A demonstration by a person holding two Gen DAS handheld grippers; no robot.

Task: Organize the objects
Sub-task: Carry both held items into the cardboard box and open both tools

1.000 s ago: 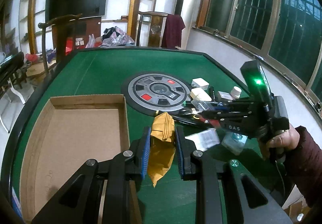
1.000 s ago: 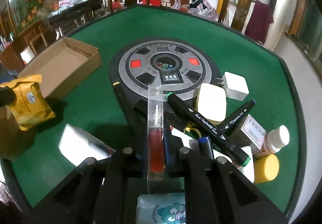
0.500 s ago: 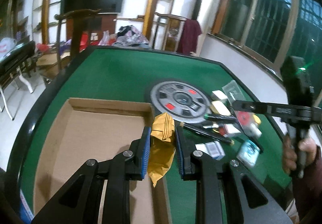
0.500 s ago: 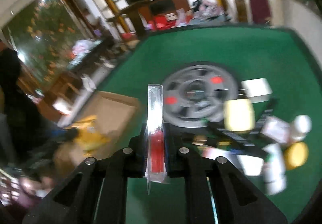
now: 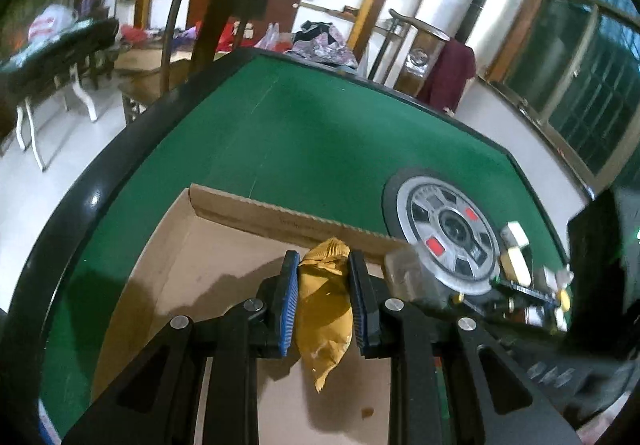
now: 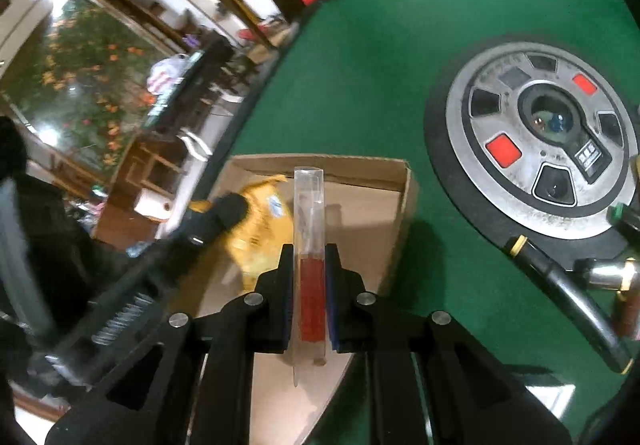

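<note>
My left hand-held gripper (image 5: 323,295) is clamped on a yellow packet (image 5: 325,309), its blue pads pressing both sides, and the packet hangs above the floor of the cardboard box (image 5: 224,253). From the right wrist camera I see the same packet (image 6: 262,229) over the box (image 6: 360,213) with the left hand-held gripper (image 6: 224,211) reaching in from the left, blurred.

My right hand-held gripper (image 6: 309,285) is closed tight on a clear plastic case (image 6: 309,229) with a red insert in its lower half; the case stands upright between the fingers, over the near right part of the box.

The box sits on the green worktop (image 5: 320,149), near its black rim. Just right of the box lies the round grey control panel (image 6: 540,141) with red buttons, set into the worktop. Beyond it, on the right, I see a loose pile: black markers (image 6: 560,285), a white block (image 5: 516,235), a cream-coloured block (image 5: 516,265). The rest of the pile is too blurred for me to name.
</note>
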